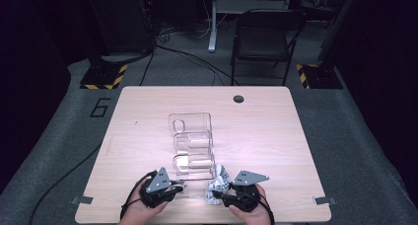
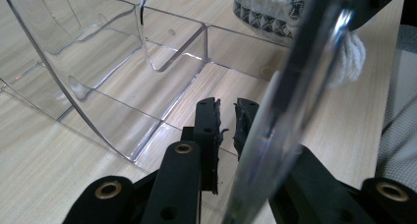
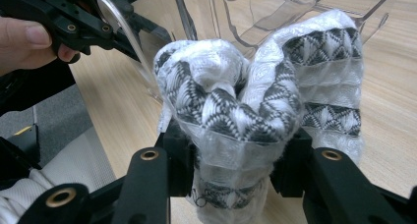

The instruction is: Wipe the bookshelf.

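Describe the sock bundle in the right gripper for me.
The sock bundle is white knit with black-and-grey zigzag bands, folded into two humps and wrapped in clear plastic film. It stands upright, pinched low down by the right gripper, over the table's near edge beside the clear plastic organizer.
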`<state>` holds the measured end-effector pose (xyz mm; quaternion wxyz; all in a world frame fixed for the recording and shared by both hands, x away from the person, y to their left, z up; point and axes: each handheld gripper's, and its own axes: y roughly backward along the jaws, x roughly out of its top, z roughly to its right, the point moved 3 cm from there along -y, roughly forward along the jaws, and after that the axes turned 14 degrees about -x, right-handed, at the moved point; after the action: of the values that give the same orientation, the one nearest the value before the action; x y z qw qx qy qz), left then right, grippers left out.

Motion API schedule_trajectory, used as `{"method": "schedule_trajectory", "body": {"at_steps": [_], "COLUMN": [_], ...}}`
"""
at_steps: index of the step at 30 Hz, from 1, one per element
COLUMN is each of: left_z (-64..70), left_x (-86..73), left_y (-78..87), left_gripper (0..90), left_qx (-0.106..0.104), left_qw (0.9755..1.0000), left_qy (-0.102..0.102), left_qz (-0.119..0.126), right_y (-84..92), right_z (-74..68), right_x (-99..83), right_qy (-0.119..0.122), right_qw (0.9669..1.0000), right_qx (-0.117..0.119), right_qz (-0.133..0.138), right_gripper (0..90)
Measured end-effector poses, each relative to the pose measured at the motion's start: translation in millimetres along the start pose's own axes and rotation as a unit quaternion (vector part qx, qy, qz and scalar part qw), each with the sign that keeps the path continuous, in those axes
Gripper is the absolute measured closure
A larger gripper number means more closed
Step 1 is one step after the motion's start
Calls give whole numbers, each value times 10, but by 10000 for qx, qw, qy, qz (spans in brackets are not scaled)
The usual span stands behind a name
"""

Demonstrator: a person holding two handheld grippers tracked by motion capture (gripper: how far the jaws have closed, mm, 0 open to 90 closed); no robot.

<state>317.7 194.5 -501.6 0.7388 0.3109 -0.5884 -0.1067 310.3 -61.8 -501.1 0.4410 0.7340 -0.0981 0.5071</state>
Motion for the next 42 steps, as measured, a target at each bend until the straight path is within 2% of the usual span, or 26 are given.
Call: {"method": "schedule_trajectory", "body": {"at_steps": [4, 11, 16, 20, 22, 25, 28, 29, 31, 33, 38, 42], "left_z": [0, -1, -1, 0, 2, 1, 1, 1, 0, 0, 5, 5], "left_x": [-2, -4, -4, -2, -1, -1, -1, -1, -2, -1, -1, -1], "left_y": [-4, -6, -3, -8, -8, -7, -6, -6, -9, -5, -9, -7], "left_gripper": [790, 782, 772, 787, 790, 791, 791, 790, 791, 791, 791, 791], "left_qx": [3, 22, 44, 28, 21, 19, 41, 41, 64, 13, 50, 30], "left_qw": [10000, 10000, 10000, 10000, 10000, 10000, 10000, 10000, 10000, 10000, 10000, 10000], "left_qy": [8, 25, 23, 0, 6, 4, -4, -4, -6, 1, 14, 7], "left_qz": [12, 38, 26, 19, 15, 16, 19, 19, 41, 14, 28, 20], "right_y": [-4, -10, 62, 30, -8, -55, -18, 15, 49, 51, -3, 15], "right_z": [-1, 6, 8, 2, -15, -29, -14, -8, 18, 26, 0, 4], "right_x": [-8, -10, 45, 19, -8, -41, -12, 11, 35, 33, -4, 10], "right_qy": [-65, -45, -150, -169, -127, 93, 36, -124, -209, -261, -103, -129], "right_qw": [10000, 10000, 9997, 9997, 9999, 9998, 10000, 9999, 9996, 9994, 9999, 9999], "right_qx": [-9, -15, 32, 53, 30, -67, -11, 57, 127, 165, 79, 70], "right_qz": [-38, -18, 168, 138, 0, -133, -34, 51, 173, 176, -15, 35], "right_gripper": [588, 584, 590, 594, 596, 598, 598, 598, 598, 598, 599, 598]}}
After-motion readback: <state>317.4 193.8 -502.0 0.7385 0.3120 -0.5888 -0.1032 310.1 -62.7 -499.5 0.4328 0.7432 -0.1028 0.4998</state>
